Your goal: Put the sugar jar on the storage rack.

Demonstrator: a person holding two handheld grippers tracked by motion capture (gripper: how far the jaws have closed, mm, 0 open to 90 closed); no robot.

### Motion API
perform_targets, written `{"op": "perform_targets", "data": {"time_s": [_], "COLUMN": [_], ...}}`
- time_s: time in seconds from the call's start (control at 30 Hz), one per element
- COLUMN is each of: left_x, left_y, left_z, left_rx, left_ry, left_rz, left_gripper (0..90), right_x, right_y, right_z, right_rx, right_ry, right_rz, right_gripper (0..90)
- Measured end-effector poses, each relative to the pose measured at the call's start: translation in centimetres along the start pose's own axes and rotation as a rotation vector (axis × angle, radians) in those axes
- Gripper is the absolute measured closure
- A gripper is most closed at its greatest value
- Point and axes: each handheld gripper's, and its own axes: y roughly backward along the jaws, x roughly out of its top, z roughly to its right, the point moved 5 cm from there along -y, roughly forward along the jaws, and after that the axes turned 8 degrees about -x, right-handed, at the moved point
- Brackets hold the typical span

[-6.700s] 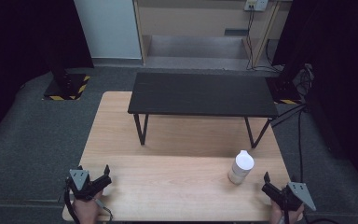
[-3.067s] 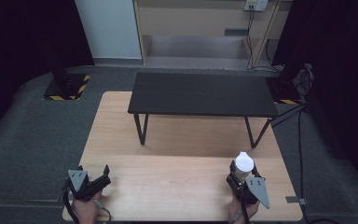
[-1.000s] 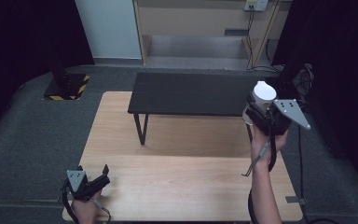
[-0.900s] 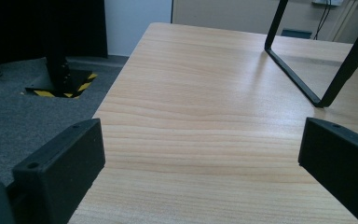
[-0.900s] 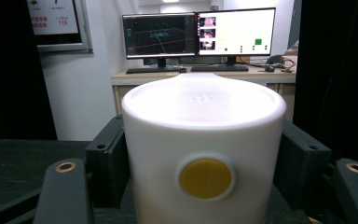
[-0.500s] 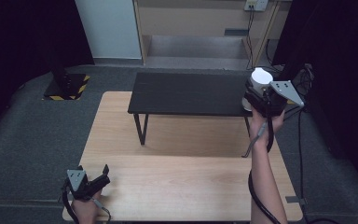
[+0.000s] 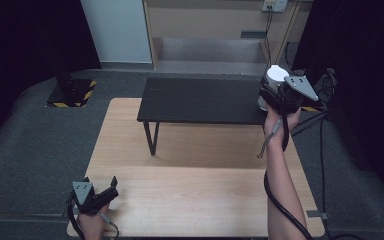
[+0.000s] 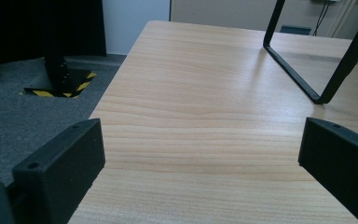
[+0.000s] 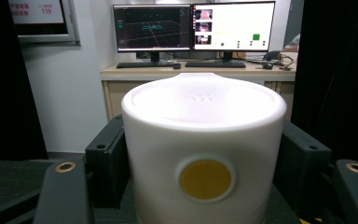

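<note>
the right gripper [image 7: 279, 95] holds a white bottle [image 9: 204, 140] clamped between its jaws, above a black bench [image 7: 205, 100]. the left gripper [image 7: 96, 192] jaws gape wide over bare desk [image 8: 205, 116].

White bottle [image 9: 204, 154] with a yellow dot; black bench [image 7: 205, 100] at twelve o'clock; pale wood-grain table [image 7: 190, 195]; black-and-yellow striped base [image 7: 71, 95] at ten o'clock; black grippers.
</note>
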Motion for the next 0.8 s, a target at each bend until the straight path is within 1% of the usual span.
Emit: {"op": "perform_targets", "data": {"time_s": [0.17,0.3,0.37,0.43,0.8], "left_x": [0.0,0.0,0.0,0.0,0.0], "left_y": [0.0,0.0,0.0,0.0,0.0], "left_z": [0.0,0.0,0.0,0.0,0.0], "left_rx": [-0.001,-0.002,-0.003,-0.003,-0.002], "left_ry": [-0.001,0.001,0.000,-0.002,-0.009], "left_rz": [0.001,0.001,0.001,0.000,-0.004], "left_gripper": [0.0,0.0,0.0,0.0,0.0], "right_x": [-0.1,-0.2,-0.4,-0.5,-1.2], "right_y": [-0.5,-0.6,-0.8,-0.8,-0.9], "right_z": [-0.1,-0.2,0.0,0.2,0.3], "right_rx": [0.004,-0.008,-0.010,-0.006,-0.004], "right_ry": [0.006,0.014,0.008,-0.003,-0.003], "right_rz": [-0.007,-0.014,-0.018,-0.015,0.015], "right_gripper": [30.8,30.7,30.8,30.8,30.6]}}
